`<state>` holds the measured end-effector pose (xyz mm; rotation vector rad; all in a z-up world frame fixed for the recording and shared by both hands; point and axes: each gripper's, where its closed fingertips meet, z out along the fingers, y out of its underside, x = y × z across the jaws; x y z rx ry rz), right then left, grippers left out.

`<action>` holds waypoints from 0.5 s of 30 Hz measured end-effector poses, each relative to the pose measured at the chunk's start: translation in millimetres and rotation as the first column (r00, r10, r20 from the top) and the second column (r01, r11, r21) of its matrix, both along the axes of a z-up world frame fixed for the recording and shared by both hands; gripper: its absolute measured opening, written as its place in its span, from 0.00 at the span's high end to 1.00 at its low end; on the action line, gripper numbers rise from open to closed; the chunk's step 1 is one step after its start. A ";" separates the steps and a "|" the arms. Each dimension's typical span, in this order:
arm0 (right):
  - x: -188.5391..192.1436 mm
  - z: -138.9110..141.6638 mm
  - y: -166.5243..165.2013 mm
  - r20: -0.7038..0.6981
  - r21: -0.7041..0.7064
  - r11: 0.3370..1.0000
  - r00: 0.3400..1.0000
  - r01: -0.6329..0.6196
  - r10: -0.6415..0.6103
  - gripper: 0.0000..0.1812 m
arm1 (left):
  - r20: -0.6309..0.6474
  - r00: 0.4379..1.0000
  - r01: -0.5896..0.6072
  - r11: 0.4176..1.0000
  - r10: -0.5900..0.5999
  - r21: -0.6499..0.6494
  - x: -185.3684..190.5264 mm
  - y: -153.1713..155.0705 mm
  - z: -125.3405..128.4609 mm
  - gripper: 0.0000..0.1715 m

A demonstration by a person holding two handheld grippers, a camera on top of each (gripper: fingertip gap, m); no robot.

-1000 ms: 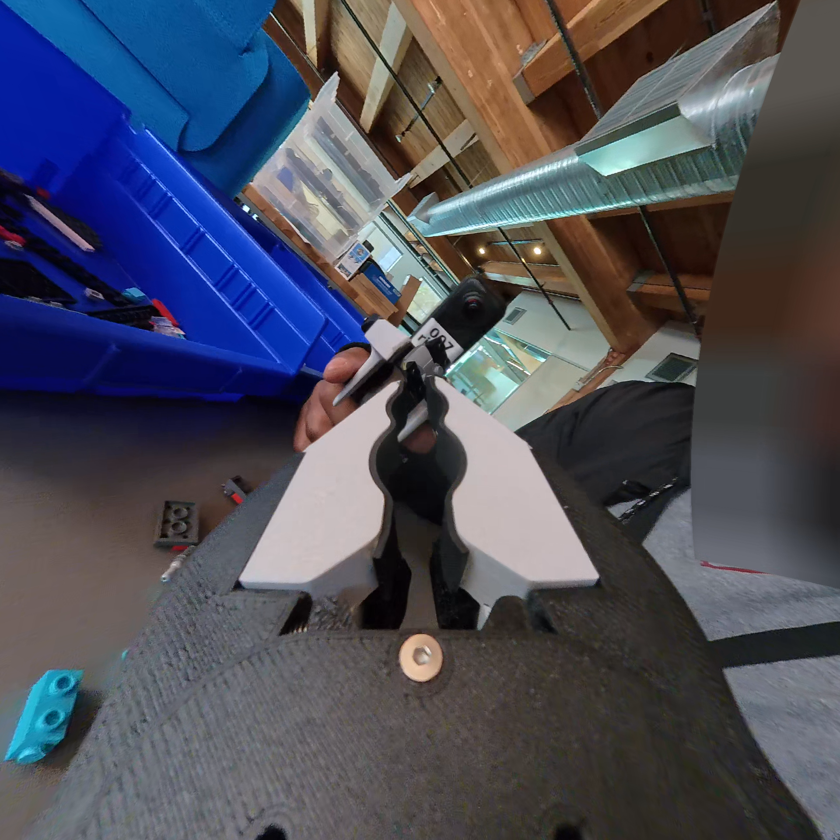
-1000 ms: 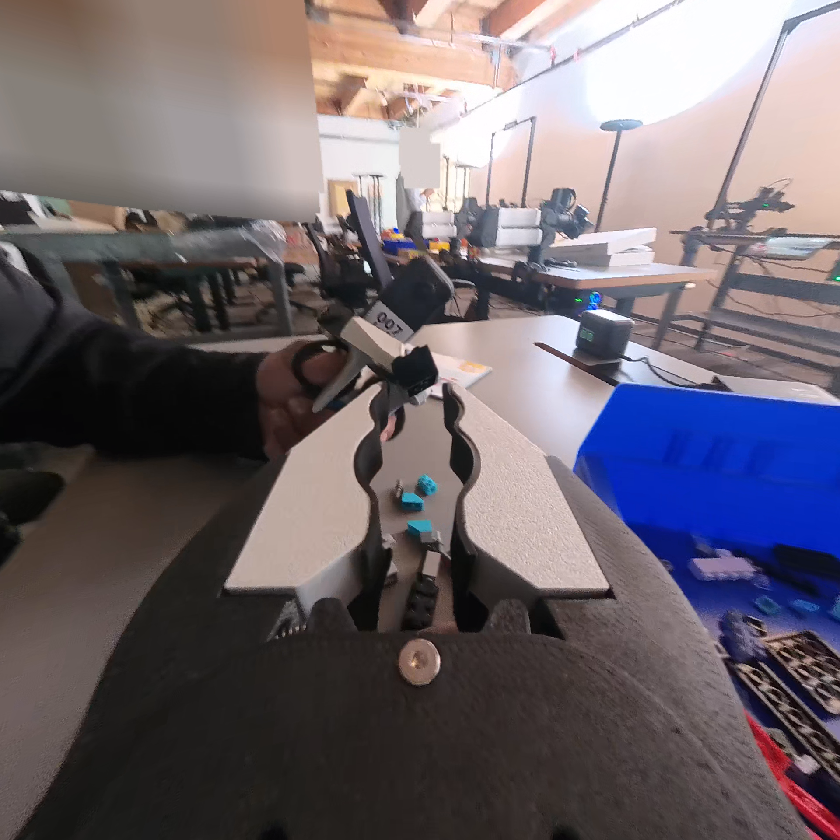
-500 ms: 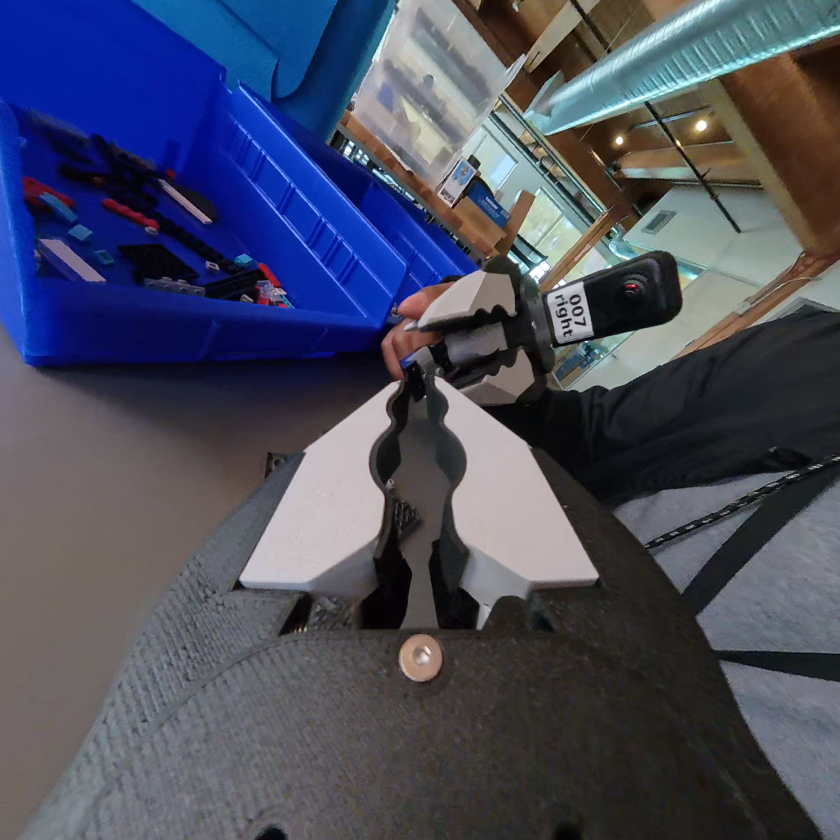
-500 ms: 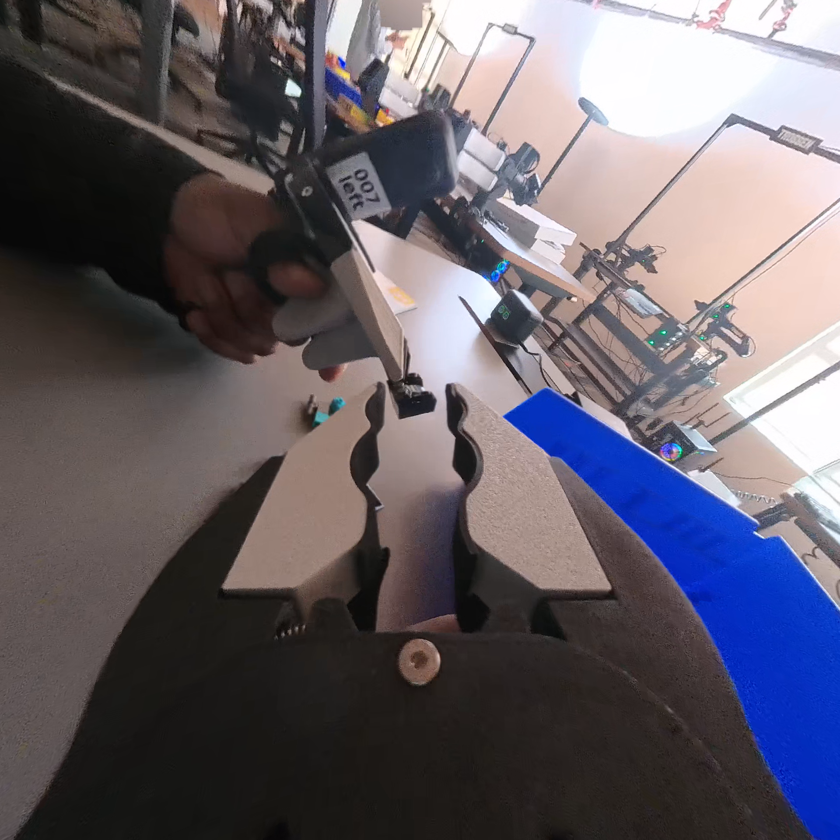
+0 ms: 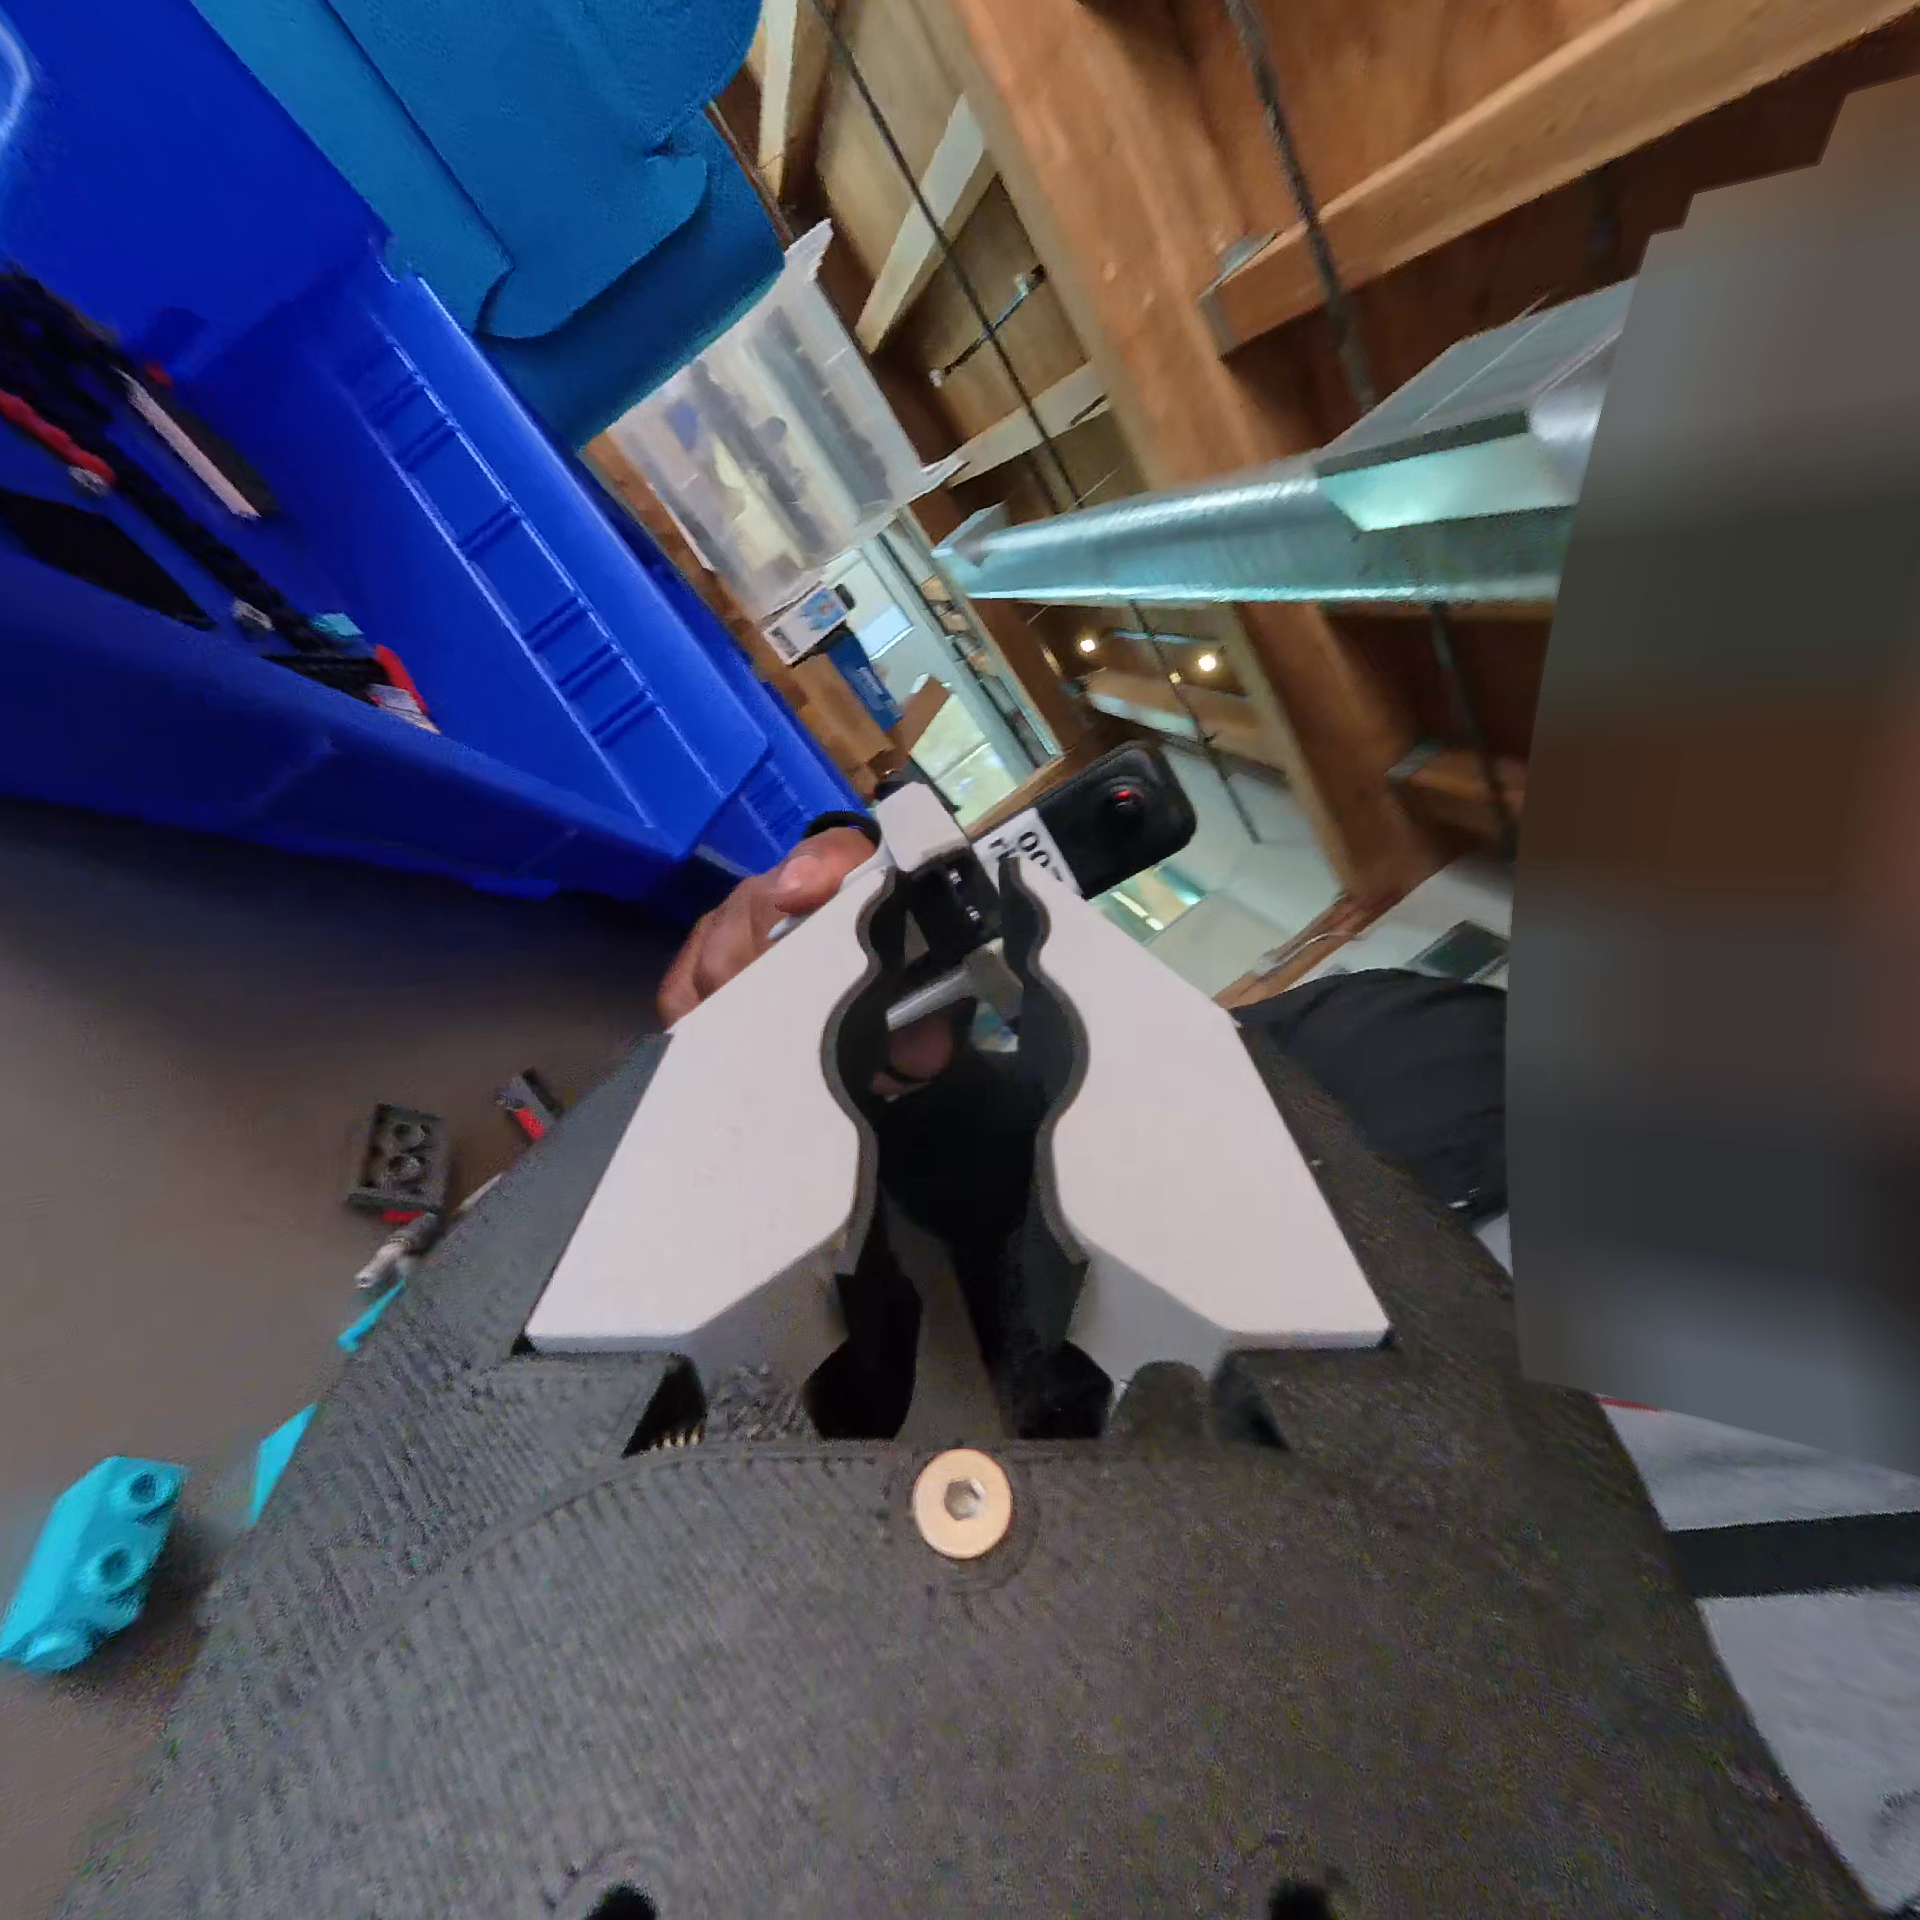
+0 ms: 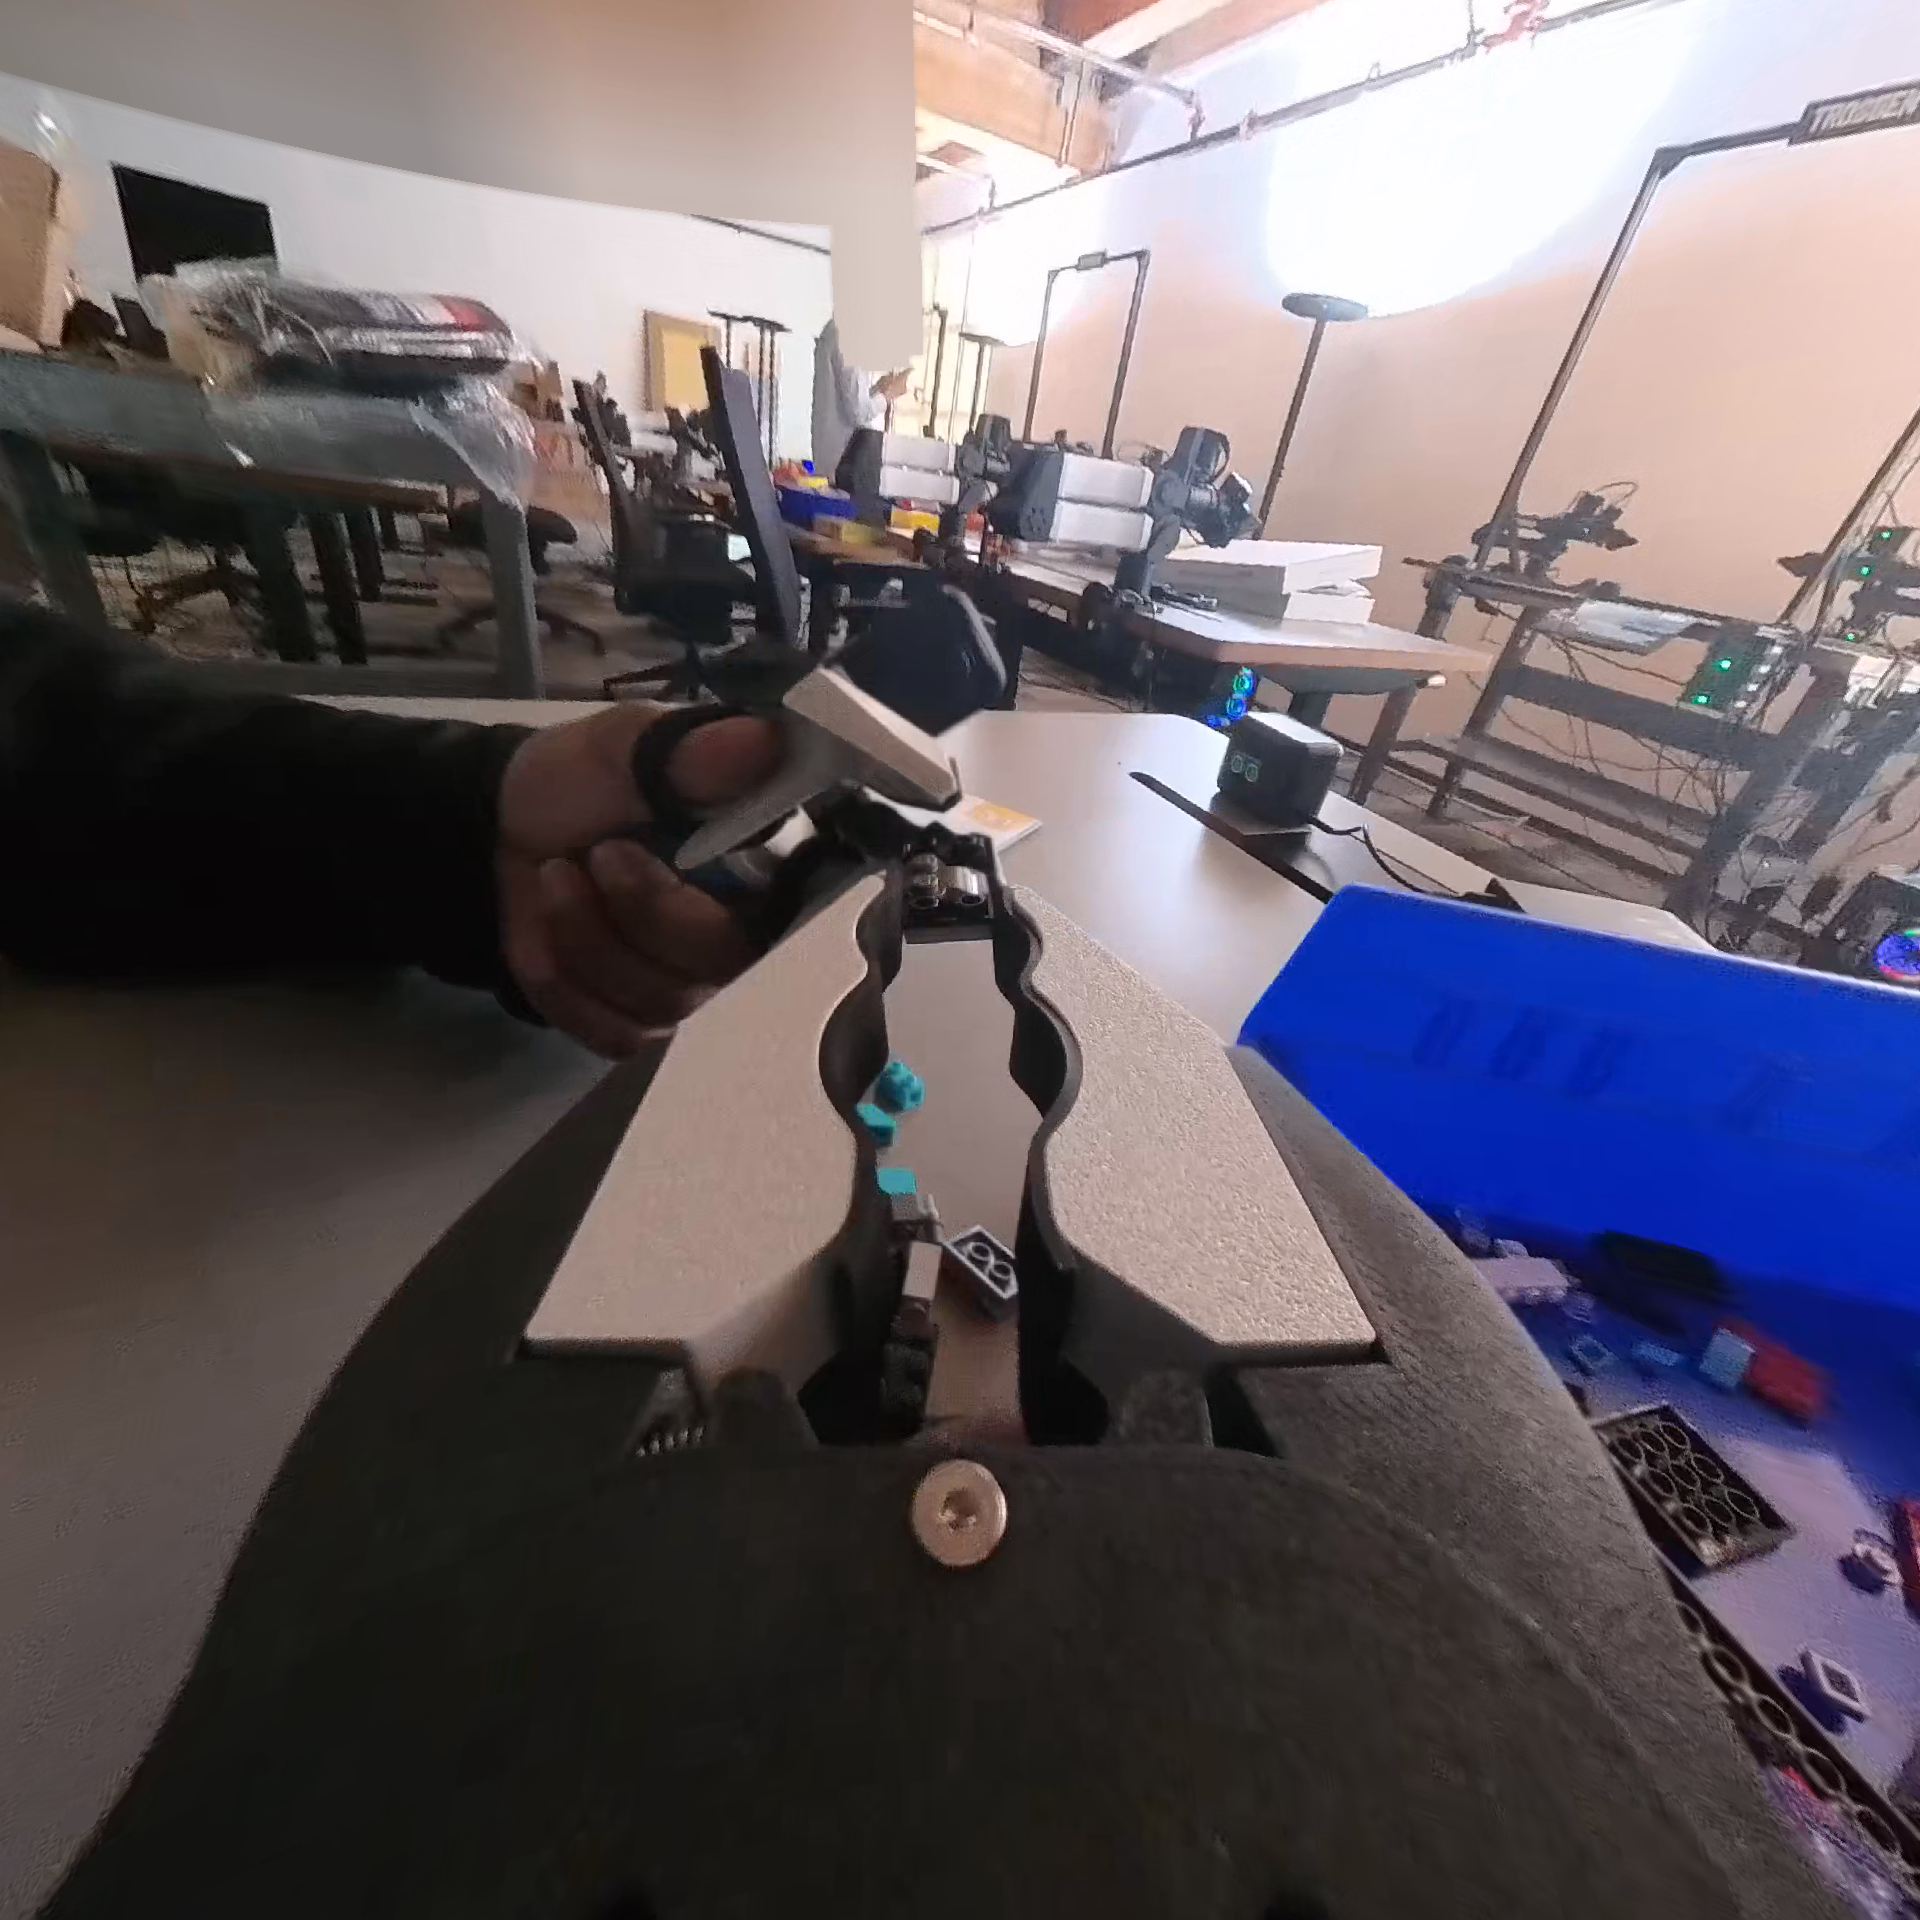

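A small black studded brick sits between the tips of my right gripper, which is shut on it above the grey table. The same brick shows in the left wrist view between the tips of my left gripper. The left jaws stand a little apart, wider than the brick. The two grippers meet tip to tip. A person's hand holds the left gripper, and another hand holds the right one.
A blue bin of loose bricks stands at the right, and it also shows in the left wrist view. Teal bricks and a grey brick lie on the table below. A dark plate and a teal brick lie there too.
The two grippers came together again and rose from the table. The right jaws narrowed onto the black brick. The left jaws, which held it, widened.
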<state>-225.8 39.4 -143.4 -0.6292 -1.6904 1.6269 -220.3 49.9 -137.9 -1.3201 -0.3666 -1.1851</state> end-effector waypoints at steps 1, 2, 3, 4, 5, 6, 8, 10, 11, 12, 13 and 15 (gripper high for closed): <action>0.7 1.2 -0.1 -0.010 -0.003 1.000 1.000 0.000 0.000 0.91 | 0.026 1.000 0.015 1.000 -0.015 0.004 0.5 -0.2 0.3 0.89; 0.9 2.3 0.3 -0.024 0.004 1.000 1.000 0.005 -0.005 0.91 | 0.039 0.999 0.029 1.000 -0.029 0.005 1.5 -0.5 0.4 0.89; 1.0 3.2 1.0 -0.038 0.012 1.000 0.999 0.012 -0.011 0.90 | 0.040 0.998 0.037 0.999 -0.038 0.004 2.8 -0.6 0.4 0.90; 1.5 4.2 1.8 -0.051 0.020 1.000 0.999 0.017 -0.016 0.90 | 0.034 0.999 0.042 0.999 -0.042 0.000 4.3 -0.5 0.0 0.90; 2.5 5.3 2.2 -0.062 0.026 0.999 0.998 0.019 -0.018 0.91 | 0.024 0.999 0.048 0.999 -0.048 -0.008 6.4 -0.1 -0.6 0.90; 3.0 5.3 2.3 -0.071 0.035 0.999 0.997 0.023 -0.020 0.90 | 0.017 0.998 0.054 0.998 -0.054 -0.016 8.2 0.4 -1.3 0.90; 2.9 5.5 3.7 -0.102 0.069 0.997 0.994 0.044 -0.037 0.91 | 0.007 0.999 0.054 0.998 -0.054 -0.025 9.4 0.8 -2.1 0.91; 3.9 5.4 4.1 -0.130 0.113 0.992 0.990 0.063 -0.048 0.90 | -0.014 0.999 0.047 0.999 -0.047 -0.027 9.6 0.7 -2.6 0.92; 5.0 5.3 4.7 -0.141 0.133 0.989 0.989 0.071 -0.052 0.90 | -0.034 0.999 0.038 0.999 -0.039 -0.030 9.4 0.8 -3.3 0.92; 5.3 4.7 5.3 -0.149 0.151 0.985 0.987 0.079 -0.056 0.90 | -0.058 0.998 0.027 0.999 -0.029 -0.035 9.2 1.0 -4.0 0.93; 5.8 4.0 6.1 -0.161 0.173 0.981 0.985 0.088 -0.060 0.91 | -0.091 0.996 0.013 0.999 -0.016 -0.041 9.1 1.5 -4.8 0.93; 4.2 -0.2 8.7 -0.193 0.248 0.960 0.977 0.133 -0.086 0.91 | -0.194 0.981 -0.043 0.997 0.030 -0.063 7.2 3.0 -8.1 0.93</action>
